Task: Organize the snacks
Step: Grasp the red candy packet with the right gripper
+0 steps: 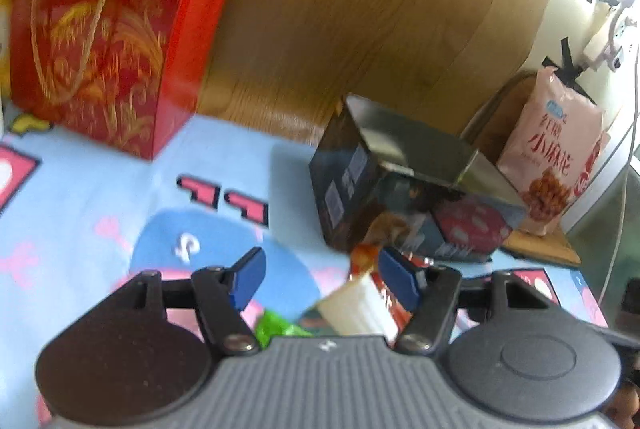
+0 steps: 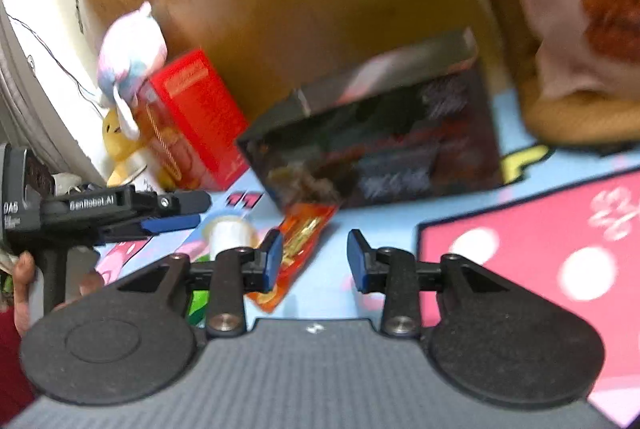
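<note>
An orange-red snack packet (image 2: 303, 241) lies flat on the blue cartoon mat (image 2: 332, 293) in front of a dark snack box (image 2: 380, 141) that rests on its side. My right gripper (image 2: 316, 261) is open just above the mat, and its left finger overlaps the packet's edge without pinching it. A white cup-shaped snack (image 2: 230, 233) stands left of the packet. My left gripper (image 1: 322, 277) is open too. The white cup (image 1: 360, 305) and the packet (image 1: 365, 256) show between its fingers, close to the right pad, with no grip on either. That left gripper (image 2: 198, 211) appears side-on in the right wrist view.
A tall red gift box (image 1: 112, 41) stands at the back left with plush toys (image 2: 128, 61) on and beside it. A pink snack bag (image 1: 556, 149) sits in a wooden basket (image 1: 540, 245) on the right. A wooden panel (image 1: 360, 9) closes the back. A green wrapper (image 1: 276, 325) lies near me.
</note>
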A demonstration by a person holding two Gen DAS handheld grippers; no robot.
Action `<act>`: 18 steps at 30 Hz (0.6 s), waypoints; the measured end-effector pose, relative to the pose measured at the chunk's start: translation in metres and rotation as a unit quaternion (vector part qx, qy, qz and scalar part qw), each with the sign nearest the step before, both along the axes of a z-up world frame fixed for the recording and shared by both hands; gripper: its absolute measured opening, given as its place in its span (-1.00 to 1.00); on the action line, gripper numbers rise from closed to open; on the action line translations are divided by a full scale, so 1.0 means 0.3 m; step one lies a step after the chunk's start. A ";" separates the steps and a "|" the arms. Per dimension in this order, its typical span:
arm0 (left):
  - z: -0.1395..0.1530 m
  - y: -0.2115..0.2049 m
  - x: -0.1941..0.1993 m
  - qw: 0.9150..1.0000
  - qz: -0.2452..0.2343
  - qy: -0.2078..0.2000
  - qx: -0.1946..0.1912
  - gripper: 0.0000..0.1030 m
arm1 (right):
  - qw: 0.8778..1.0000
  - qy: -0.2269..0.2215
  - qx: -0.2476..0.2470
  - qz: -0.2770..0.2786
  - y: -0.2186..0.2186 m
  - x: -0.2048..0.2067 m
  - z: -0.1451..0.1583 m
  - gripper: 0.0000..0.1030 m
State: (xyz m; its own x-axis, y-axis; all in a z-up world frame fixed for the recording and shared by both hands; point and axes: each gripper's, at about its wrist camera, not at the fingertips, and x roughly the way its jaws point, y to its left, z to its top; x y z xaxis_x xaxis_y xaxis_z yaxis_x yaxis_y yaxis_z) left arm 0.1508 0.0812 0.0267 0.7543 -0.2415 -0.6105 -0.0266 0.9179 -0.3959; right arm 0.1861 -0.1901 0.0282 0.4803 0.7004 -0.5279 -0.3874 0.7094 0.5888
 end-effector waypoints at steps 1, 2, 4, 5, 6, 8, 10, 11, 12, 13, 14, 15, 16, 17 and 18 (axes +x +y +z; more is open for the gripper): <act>-0.009 -0.004 0.001 1.000 -0.007 0.004 -0.007 0.15 | 1.000 0.011 -0.002 0.001 0.020 0.010 -0.006 -0.25; -0.019 -0.005 -0.006 1.000 -0.015 0.008 -0.012 0.11 | 1.000 0.022 -0.002 0.000 0.036 0.026 -0.015 -0.25; -0.046 -0.025 -0.018 0.999 -0.034 0.026 -0.012 -0.03 | 0.999 0.052 0.009 -0.002 0.059 0.073 -0.036 -0.25; -0.052 -0.041 -0.029 0.999 -0.036 0.024 -0.006 -0.03 | 0.998 0.065 0.018 -0.001 0.064 0.089 -0.048 -0.30; -0.050 -0.058 -0.049 0.999 -0.038 0.020 0.001 -0.03 | 0.997 0.075 0.028 0.000 0.072 0.099 -0.054 -0.38; -0.048 -0.084 -0.079 0.998 -0.058 0.024 -0.001 -0.03 | 0.996 0.086 0.026 0.004 0.079 0.102 -0.057 -0.68; -0.051 -0.108 -0.118 0.996 -0.086 0.029 -0.016 -0.03 | 0.997 0.077 0.028 0.006 0.066 0.086 -0.050 -0.71; -0.052 -0.129 -0.147 0.994 -0.103 0.028 -0.017 -0.03 | 0.997 0.073 0.029 0.008 0.052 0.073 -0.044 -0.72; -0.049 -0.149 -0.174 0.993 -0.117 0.024 -0.011 -0.01 | 0.997 0.066 0.027 0.006 0.034 0.050 -0.034 -0.72; -0.045 -0.176 -0.200 0.992 -0.127 0.021 0.008 0.04 | 0.998 0.059 0.024 0.007 0.015 0.040 -0.024 -0.72; -0.043 -0.205 -0.217 0.989 -0.141 0.020 0.026 0.07 | 0.998 0.055 0.022 0.008 -0.006 0.036 -0.021 -0.72; -0.043 -0.230 -0.232 0.986 -0.162 0.023 0.037 0.10 | 0.998 0.054 0.022 0.001 -0.035 0.019 -0.016 -0.73; -0.041 -0.247 -0.244 0.983 -0.180 0.025 0.040 0.11 | 0.998 0.055 0.022 -0.009 -0.062 0.006 -0.012 -0.73; -0.036 -0.262 -0.253 0.980 -0.195 0.025 0.043 0.14 | 0.998 0.054 0.024 -0.023 -0.115 -0.017 -0.011 -0.73; -0.026 -0.275 -0.259 0.978 -0.204 0.021 0.045 0.18 | 0.997 0.055 0.027 -0.041 -0.160 -0.037 -0.012 -0.73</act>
State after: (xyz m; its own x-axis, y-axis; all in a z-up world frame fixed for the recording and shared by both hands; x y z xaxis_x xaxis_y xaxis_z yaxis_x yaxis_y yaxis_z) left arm 0.0731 -0.0012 0.0187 0.5804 -0.4611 -0.6712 0.3355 0.8865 -0.3188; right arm 0.1752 -0.2383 0.0246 0.4788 0.6895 -0.5434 -0.2597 0.7025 0.6626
